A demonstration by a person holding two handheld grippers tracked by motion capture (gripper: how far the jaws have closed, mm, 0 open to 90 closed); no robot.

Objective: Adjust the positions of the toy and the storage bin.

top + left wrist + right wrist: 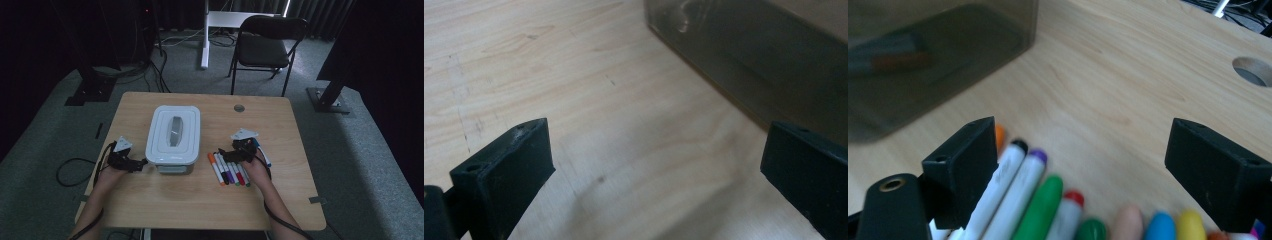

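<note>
My left gripper (pixel 142 163) gaped wide and empty beside the white-lidded plastic box (pixel 173 133) on the wooden bench (pixel 200 200); my right gripper (pixel 220 153) hovered wide open, empty, over the row of coloured markers (pixel 230 173).

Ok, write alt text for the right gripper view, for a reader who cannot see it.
The right gripper hangs open just above a row of markers lying side by side on a wooden table, their coloured caps pointing away between its two black jaws. A smoky translucent box stands at upper left, and a round hole in the table shows at the right edge.
</note>
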